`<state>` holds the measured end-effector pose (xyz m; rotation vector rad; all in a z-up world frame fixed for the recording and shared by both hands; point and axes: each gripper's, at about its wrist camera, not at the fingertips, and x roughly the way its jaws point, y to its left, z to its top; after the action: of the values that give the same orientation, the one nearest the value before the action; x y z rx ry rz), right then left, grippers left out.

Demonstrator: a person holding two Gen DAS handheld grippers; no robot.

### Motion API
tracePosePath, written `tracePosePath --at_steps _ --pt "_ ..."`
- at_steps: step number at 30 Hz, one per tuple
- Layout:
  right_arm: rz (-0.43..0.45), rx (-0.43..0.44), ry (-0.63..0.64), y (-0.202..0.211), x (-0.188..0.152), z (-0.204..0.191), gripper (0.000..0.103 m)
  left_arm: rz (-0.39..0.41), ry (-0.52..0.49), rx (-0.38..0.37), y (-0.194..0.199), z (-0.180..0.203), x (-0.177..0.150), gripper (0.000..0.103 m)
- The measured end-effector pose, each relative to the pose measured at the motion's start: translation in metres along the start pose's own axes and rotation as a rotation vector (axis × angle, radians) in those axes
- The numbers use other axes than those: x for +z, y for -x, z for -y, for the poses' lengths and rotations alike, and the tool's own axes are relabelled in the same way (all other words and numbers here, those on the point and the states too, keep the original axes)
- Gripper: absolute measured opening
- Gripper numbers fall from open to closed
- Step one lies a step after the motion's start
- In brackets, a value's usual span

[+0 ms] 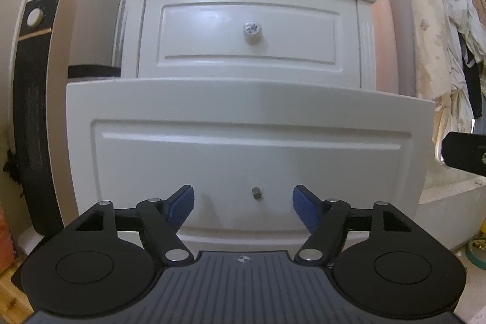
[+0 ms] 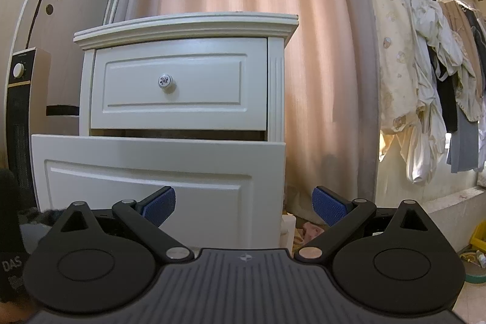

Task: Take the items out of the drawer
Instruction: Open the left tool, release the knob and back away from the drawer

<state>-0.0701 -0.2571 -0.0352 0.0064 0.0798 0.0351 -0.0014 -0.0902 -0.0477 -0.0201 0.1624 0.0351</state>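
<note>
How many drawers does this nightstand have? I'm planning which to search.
2. The upper drawer, with a round knob, sits shut; the lower drawer beneath it is pulled out. Anything lower is hidden behind the grippers.

I am looking at a nightstand (image 2: 185,26) standing before a curtain (image 2: 319,66). Its lower drawer (image 1: 243,160) is sticking out toward me, below the upper drawer (image 1: 249,32), which is sitting flush. A heater (image 1: 36,99) is standing left of the nightstand. Clothes (image 2: 425,66) are hanging to the right, well apart from it. A small peg (image 1: 257,192) is projecting from the lower drawer's front.
</note>
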Motion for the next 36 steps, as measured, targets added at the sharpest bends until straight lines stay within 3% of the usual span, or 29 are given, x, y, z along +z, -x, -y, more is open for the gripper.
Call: tracePosePath --at_steps 2,8,20,31,36 --pt "0.001 -0.003 -0.002 0.000 -0.001 0.000 0.103 0.001 -0.005 -0.014 0.001 0.000 0.001 0.092" --pt "0.006 -0.012 -0.004 0.000 0.000 -0.002 0.103 -0.010 0.008 -0.036 0.007 -0.007 0.008 0.103" --pt "-0.002 -0.023 -0.004 -0.006 0.003 -0.007 0.103 -0.017 -0.070 -0.040 0.023 -0.023 0.025 0.103" --pt "0.020 -0.039 0.026 -0.024 0.023 -0.020 0.103 0.007 -0.057 -0.040 0.024 -0.052 0.083 0.103" --pt "0.017 -0.037 0.021 -0.039 0.036 -0.026 0.103 -0.064 -0.098 -0.070 0.004 -0.055 0.100 0.103"
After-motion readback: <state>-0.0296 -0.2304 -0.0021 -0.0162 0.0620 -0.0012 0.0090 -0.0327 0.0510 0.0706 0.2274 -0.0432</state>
